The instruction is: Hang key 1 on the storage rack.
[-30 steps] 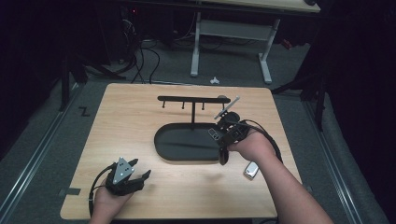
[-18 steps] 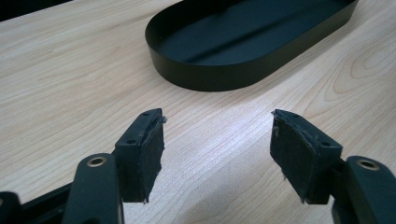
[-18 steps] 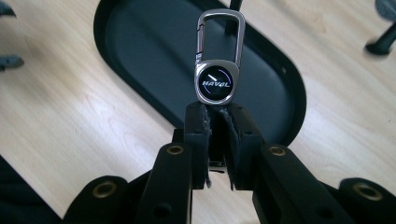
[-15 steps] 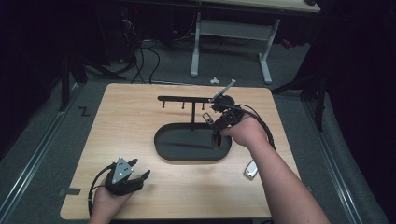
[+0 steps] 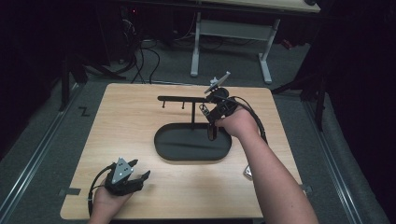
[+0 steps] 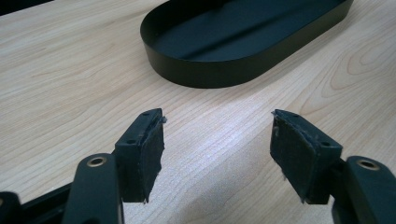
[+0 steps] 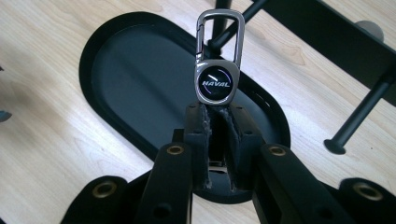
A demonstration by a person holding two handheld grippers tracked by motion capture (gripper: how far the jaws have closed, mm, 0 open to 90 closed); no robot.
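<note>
Above the black oval metal tray (image 7: 116, 74), right hand-held gripper (image 7: 215, 109) pinches a silver carabiner keychain (image 7: 218, 65).
Left hand-held gripper (image 6: 217, 140), at the desk's (image 5: 140, 121) 7 o'clock, spread empty.

A: How is the light in the high view?
B: The table (image 5: 140, 121) is evenly lit from above; the room around it is nearly black.
A: And sharpness?
B: Slightly soft up high. Close up, the tray (image 6: 243, 70) casts soft shadows, without glare.

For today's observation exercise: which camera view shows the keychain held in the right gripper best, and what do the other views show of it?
The right gripper view: the keychain stands close up, clamped between the jaws of the right gripper, its HAVAL badge and clip loop clear. In the high view it is a small blurred shape by the stand.
</note>
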